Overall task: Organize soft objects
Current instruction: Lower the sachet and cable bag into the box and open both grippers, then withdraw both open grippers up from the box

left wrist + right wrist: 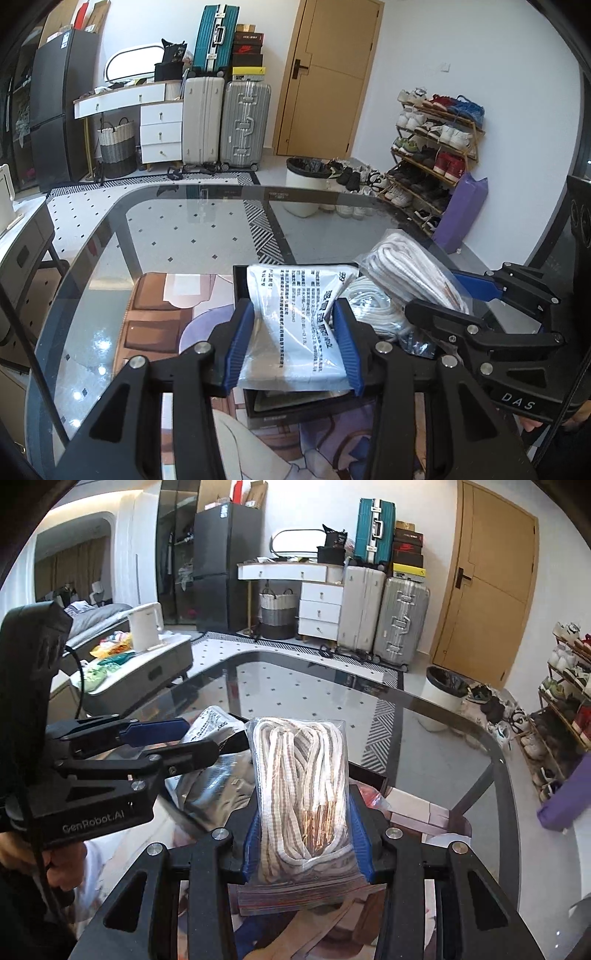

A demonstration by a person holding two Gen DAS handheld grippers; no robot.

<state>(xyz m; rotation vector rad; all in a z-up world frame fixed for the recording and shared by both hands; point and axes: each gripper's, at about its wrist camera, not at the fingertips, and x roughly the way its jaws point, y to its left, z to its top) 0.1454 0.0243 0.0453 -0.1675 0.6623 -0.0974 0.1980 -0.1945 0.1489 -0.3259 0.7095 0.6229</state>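
Above a glass desk (166, 236), left tool (293, 345) clamps a printed packet (295, 332) (contents possibly fabric); right tool (306, 834) clamps bagged cord (303, 786).

White walls enclose a tan wooden door (328, 74), stacked hard-shell suitcases (225, 122), a white drawer unit (161, 133), a black refrigerator (59, 107) and a wooden shoe rack (432, 155).

Both views are bright and evenly lit by soft daylight. The glass tabletop (177, 229) carries glare and reflections. Fisheye distortion bends straight lines toward the edges, and dark vignetting fills the corners. Focus is sharp, with slight softness at the rim.
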